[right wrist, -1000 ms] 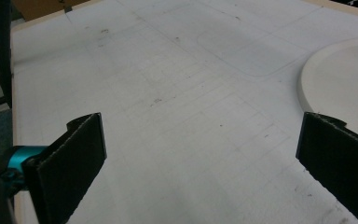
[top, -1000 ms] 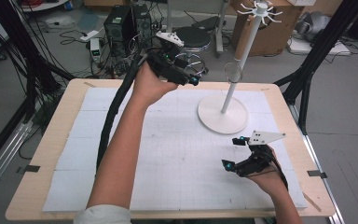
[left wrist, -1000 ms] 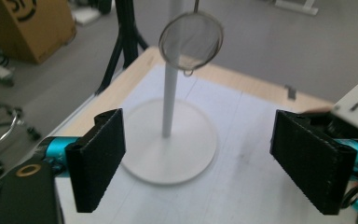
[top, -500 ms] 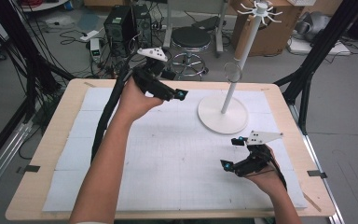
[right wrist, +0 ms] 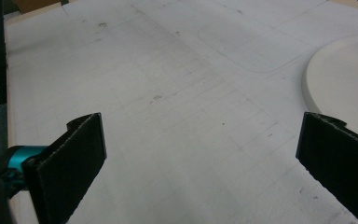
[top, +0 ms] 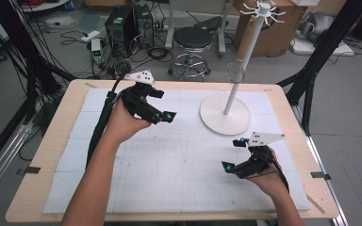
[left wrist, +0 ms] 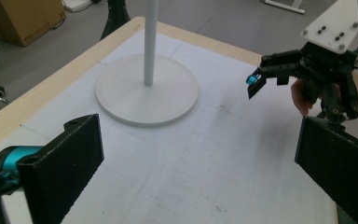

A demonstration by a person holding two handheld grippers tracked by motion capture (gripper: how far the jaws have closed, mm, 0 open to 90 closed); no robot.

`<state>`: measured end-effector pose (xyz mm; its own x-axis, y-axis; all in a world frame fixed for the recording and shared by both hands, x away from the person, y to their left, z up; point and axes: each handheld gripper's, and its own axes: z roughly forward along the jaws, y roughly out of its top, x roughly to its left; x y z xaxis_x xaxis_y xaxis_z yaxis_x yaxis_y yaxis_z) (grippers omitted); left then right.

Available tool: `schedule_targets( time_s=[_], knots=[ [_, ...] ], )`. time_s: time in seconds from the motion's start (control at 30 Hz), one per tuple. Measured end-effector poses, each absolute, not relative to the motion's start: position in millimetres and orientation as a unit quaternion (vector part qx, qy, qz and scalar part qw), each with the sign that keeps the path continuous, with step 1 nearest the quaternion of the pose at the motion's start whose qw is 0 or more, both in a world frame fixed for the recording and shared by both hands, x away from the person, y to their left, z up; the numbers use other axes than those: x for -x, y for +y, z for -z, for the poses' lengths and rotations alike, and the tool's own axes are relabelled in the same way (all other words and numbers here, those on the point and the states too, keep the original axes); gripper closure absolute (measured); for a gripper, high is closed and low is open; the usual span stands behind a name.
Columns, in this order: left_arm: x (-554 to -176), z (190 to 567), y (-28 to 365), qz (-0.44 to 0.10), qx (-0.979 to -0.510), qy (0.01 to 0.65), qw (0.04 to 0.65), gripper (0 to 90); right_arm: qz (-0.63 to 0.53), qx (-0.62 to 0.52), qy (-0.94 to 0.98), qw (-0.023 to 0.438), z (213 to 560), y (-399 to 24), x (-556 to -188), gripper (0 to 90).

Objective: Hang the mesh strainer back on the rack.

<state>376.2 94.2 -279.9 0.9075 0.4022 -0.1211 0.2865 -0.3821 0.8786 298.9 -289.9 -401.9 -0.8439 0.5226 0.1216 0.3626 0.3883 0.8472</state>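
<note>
A white stand with a round base and a tall pole rises at the back right of the table; short hooks ring its top. A thin ring hangs against the pole halfway up. My left gripper hovers left of the base, over the white mat. Its jaws have just been opening and stand wide apart with nothing between them. The base lies ahead of it. My right gripper rests low near the front right, open and empty, with the base's edge to its right.
A white gridded mat covers the wooden table. Behind the table are a stool, a computer case, floor cables and a cardboard box. Black frame legs stand at both sides.
My left hand has drawn back from the table's far edge, moving left, nearer and lower, and its jaws have spread wider. The right hand has stayed put.
</note>
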Motion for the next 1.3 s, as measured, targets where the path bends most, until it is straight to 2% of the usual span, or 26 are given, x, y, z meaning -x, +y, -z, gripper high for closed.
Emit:
schedule_targets(
  time_s=[0.5, 0.77, 1.3],
  knots=[
    [-329, 320, 120, -0.072, -0.822, 0.210, 0.525, 1.6, -0.483, -0.272, 0.828, 0.085, 402, -291, -300, 0.6],
    [-308, 347, 128, -0.078, -0.830, 0.216, 0.508, 1.6, -0.486, -0.271, 0.826, 0.085, 402, -293, -301, 0.6],
    [-303, 361, 133, -0.075, -0.817, 0.228, 0.525, 1.6, -0.491, -0.273, 0.823, 0.081, 402, -296, -302, 0.6]
  ],
)
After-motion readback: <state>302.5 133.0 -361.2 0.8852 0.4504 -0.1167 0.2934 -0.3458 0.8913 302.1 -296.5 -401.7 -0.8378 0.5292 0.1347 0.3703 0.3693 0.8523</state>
